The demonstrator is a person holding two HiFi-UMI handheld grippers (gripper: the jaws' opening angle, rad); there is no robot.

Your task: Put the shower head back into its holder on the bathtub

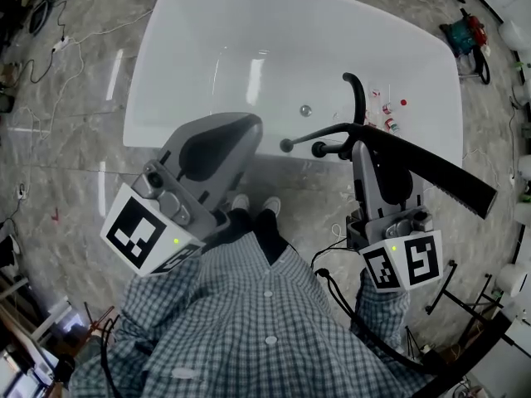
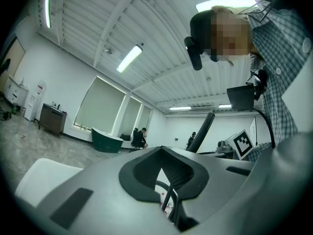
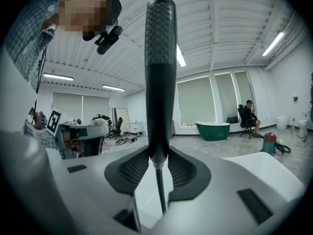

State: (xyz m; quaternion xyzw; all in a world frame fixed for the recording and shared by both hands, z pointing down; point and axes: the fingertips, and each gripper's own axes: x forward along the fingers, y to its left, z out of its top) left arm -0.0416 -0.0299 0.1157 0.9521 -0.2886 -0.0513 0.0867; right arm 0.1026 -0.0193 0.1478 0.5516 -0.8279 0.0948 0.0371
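Head view first. White bathtub [image 1: 166,81] up top, with black fittings [image 1: 319,146] and a curved spout [image 1: 358,98] on the near rim. Right gripper [image 1: 365,143] clamped on the shower head [image 1: 431,172], a long black stick pointing off to the right, just over the rim by those fittings. Not in its holder yet. Can't say for sure which fitting is the holder. Left gripper [image 1: 236,131] well off to the left, away from the fittings. Some small bottles [image 1: 386,114] down inside the tub.

Left gripper view: a narrow gap between the jaws, nothing in it, so just idling. Shower head poking up behind as a dark bar [image 2: 200,131].

Right gripper view: pads squeezed on the lower handle, textured head [image 3: 160,58] standing straight up, hose [image 3: 159,192] hanging out below.

For doing this well, probably: tip the handle end toward the fitting, line it up with the socket before lowering, and keep an eye on the hose so it doesn't snag the spout. Don't let go until it sits by itself.

Writing: no brand or label readable anywhere. Only the black-and-white square markers on the cubes [image 1: 137,230] [image 1: 404,259].
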